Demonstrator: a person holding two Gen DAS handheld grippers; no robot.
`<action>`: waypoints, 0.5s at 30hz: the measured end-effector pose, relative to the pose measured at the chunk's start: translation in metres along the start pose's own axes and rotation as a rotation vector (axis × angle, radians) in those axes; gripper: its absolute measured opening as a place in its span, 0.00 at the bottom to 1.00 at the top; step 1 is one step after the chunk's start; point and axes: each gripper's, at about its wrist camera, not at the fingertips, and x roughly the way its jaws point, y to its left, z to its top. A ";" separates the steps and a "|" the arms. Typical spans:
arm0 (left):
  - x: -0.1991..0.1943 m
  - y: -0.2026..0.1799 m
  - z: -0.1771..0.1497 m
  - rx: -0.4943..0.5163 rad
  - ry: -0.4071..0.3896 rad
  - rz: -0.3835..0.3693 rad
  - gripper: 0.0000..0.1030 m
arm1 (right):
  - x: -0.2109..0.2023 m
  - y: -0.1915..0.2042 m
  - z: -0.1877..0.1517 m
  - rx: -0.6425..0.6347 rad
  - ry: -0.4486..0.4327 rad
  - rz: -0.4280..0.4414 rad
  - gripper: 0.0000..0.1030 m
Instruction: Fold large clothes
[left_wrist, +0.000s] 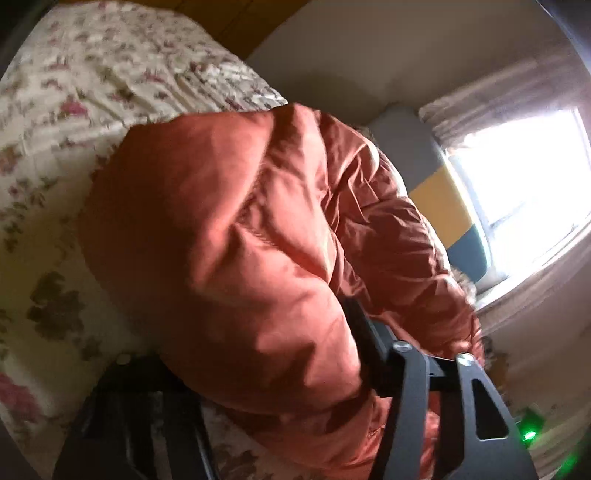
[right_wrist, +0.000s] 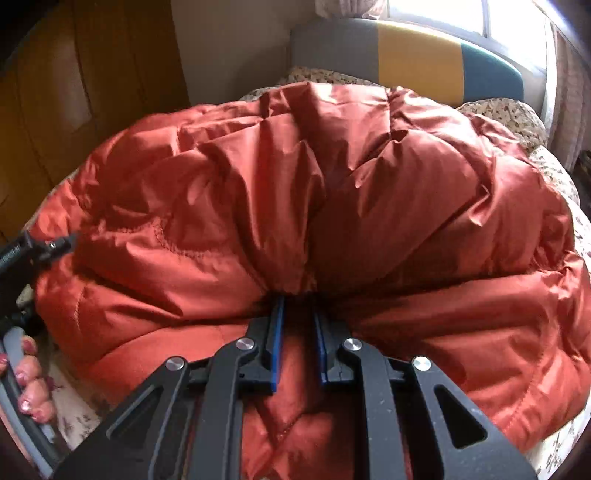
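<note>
Folding is partway: puffy orange jacket (right_wrist: 332, 192) lies bunched on the floral bed (left_wrist: 74, 92). Right gripper (right_wrist: 299, 295) pinches its fabric; left gripper (left_wrist: 332, 314) is half buried, grip unclear. Flattening remains.
</note>
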 end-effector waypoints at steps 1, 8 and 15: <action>0.002 0.002 0.001 -0.029 0.003 -0.017 0.40 | 0.000 -0.002 0.000 0.012 0.000 0.009 0.13; -0.026 -0.047 -0.001 0.105 -0.105 -0.014 0.21 | -0.003 -0.012 -0.001 0.044 -0.004 0.037 0.13; -0.056 -0.108 -0.016 0.360 -0.222 -0.048 0.21 | -0.053 -0.053 -0.014 0.198 -0.139 0.132 0.31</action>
